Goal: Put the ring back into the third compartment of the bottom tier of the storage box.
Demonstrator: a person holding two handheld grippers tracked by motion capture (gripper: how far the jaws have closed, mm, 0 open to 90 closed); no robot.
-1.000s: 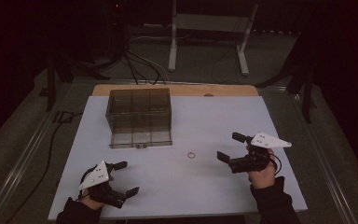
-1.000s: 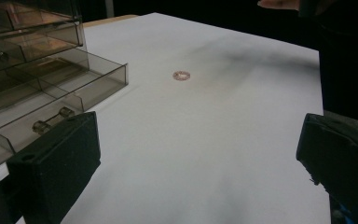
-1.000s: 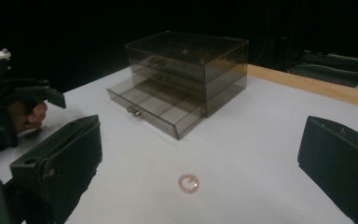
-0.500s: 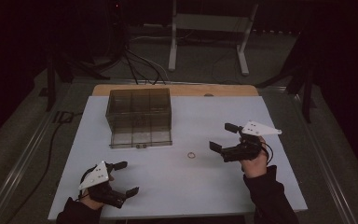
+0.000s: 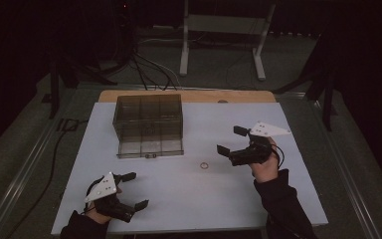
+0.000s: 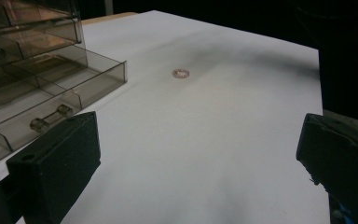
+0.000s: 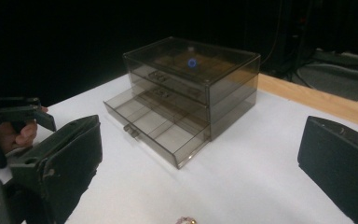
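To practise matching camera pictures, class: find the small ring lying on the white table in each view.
High view: the small ring lies mid-table, between the drawer box and the right claw.
Left gripper view: upper middle, right of the box's open drawer.
Right gripper view: cut by the bottom edge, centre.
Shared landmark: the drawer box.

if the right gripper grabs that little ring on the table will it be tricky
Probably. The ring lies flat on the white table and looks thin, so the wide black jaws of the right gripper may struggle to get under it. It looks light and may slide if nudged. Tipped on edge, it could roll.
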